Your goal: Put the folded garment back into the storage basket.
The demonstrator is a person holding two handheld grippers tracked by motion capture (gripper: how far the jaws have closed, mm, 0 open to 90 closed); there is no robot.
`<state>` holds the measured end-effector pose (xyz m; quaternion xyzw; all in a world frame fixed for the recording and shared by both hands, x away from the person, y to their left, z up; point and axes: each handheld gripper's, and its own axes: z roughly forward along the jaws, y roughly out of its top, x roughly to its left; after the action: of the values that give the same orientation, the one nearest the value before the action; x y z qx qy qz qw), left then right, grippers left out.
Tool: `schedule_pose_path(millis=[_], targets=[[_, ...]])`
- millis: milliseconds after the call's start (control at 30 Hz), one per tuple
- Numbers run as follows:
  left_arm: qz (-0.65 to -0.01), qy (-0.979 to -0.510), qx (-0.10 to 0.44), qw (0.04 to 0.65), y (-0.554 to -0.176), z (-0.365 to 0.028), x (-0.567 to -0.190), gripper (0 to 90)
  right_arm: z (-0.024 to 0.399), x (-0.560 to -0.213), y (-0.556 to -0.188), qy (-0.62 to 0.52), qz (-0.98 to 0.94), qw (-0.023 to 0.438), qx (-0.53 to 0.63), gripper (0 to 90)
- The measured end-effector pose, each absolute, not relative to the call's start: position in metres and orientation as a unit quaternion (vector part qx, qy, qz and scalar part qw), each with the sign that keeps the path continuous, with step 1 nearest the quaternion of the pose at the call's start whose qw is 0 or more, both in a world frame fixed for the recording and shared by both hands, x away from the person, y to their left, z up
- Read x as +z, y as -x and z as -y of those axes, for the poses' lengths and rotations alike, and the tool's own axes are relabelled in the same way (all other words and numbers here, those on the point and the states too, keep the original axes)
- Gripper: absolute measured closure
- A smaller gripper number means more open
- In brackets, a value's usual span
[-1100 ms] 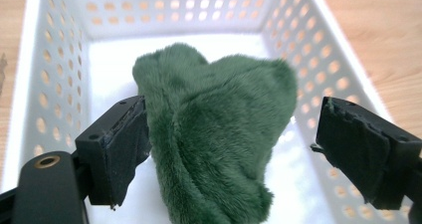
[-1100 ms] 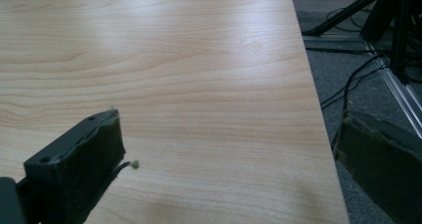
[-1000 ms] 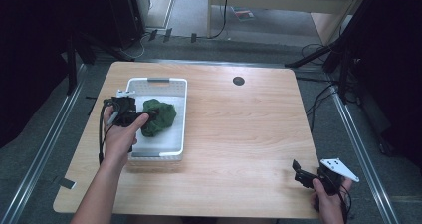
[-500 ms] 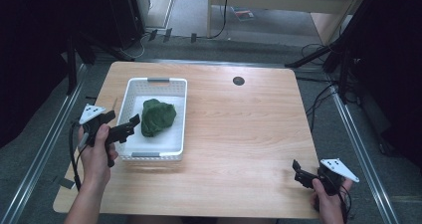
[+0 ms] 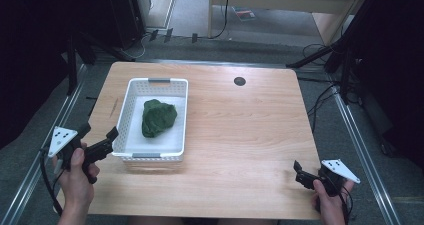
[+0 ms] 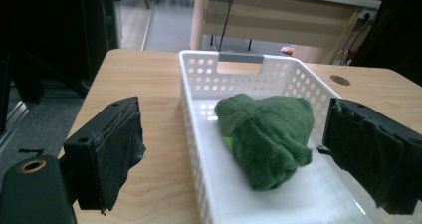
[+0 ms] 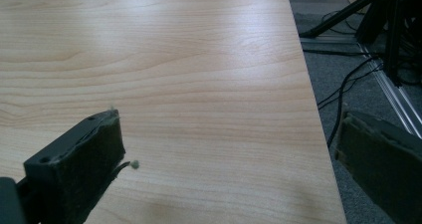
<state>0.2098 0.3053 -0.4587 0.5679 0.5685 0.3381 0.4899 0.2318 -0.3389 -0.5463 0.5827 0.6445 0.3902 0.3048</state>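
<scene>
In the white basket [image 5: 131, 105] at the left side of the table [image 5: 240, 135] lies a crumpled green cloth [image 5: 158, 117], bunched into a soft heap on the basket floor, toward its middle and a little nearer the far end. In the left gripper view the same cloth [image 6: 266, 137] sits between the basket's perforated walls [image 6: 196, 129], free of both jaws. The left gripper [image 5: 97, 146] is held just outside the basket's near left corner, its jaws spread wide and holding nothing; one jaw stands over bare wood, the other over the basket. The right gripper [image 5: 305, 177] rests at the near right edge of the table, well apart from the basket, jaws likewise spread and empty. The likeliest trouble from here, I judge, is the left jaw nearest the rim catching the light plastic wall and dragging or tipping the basket; a shallow pinch on the cloth could also slip off its loose folds.
</scene>
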Motion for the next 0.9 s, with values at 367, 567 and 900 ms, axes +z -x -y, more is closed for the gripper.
schedule_pose_path(millis=[367, 567, 900], targets=[[-0.598, -0.542, 0.345, 0.479, -0.185, -0.339, -0.48, 9.8, 0.339, -0.546, -0.232, -0.584, -0.643, 0.307, 0.389, 0.0], [-0.604, -0.538, 0.35, 0.472, -0.169, -0.354, -0.491, 9.8, 0.339, -0.546, -0.232, -0.585, -0.641, 0.306, 0.39, 0.0], [-0.625, -0.528, 0.349, 0.457, -0.163, -0.37, -0.526, 10.0, 0.34, -0.546, -0.232, -0.584, -0.642, 0.305, 0.391, 0.0]])
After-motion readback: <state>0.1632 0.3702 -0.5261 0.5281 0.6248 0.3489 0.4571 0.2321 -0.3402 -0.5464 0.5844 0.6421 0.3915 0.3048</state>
